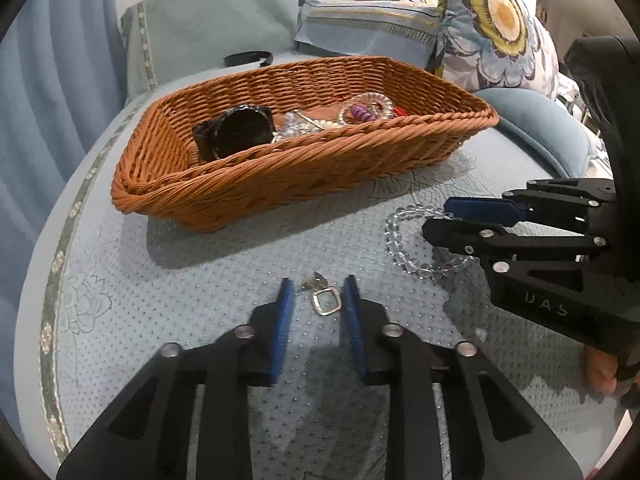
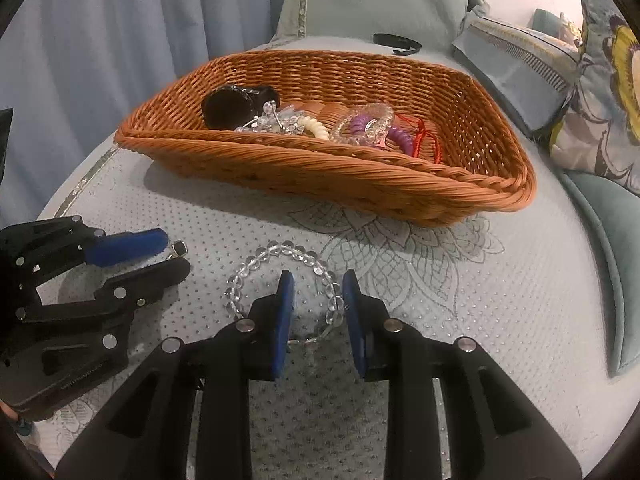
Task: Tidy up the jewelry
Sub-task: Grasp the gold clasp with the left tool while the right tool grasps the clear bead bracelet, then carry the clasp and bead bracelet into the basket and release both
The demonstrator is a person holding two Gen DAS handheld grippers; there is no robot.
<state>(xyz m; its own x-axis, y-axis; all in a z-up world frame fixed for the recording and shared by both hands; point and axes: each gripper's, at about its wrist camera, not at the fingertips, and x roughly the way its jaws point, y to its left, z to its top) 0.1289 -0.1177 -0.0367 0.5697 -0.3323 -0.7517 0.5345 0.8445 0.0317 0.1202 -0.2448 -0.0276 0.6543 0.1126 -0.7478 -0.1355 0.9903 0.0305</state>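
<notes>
A wicker basket (image 1: 280, 172) (image 2: 328, 176) stands on the bed and holds a black watch (image 1: 236, 130) (image 2: 236, 106), clear beads, a purple coil tie (image 2: 398, 134) and a red string. A small silver square-ring piece (image 1: 327, 301) (image 2: 179, 249) lies on the cover between the open fingers of my left gripper (image 1: 318, 292) (image 2: 176, 254). A clear bead bracelet (image 2: 286, 280) (image 1: 420, 240) lies on the cover. My right gripper (image 2: 318, 288) (image 1: 438, 218) is open, its fingers straddling the bracelet's right side.
A black hair band (image 1: 248, 58) (image 2: 398, 43) lies on the bed behind the basket. Folded bedding (image 1: 368, 28) and a floral pillow (image 1: 492, 20) are at the back right. A blue curtain (image 2: 120, 20) hangs at the left.
</notes>
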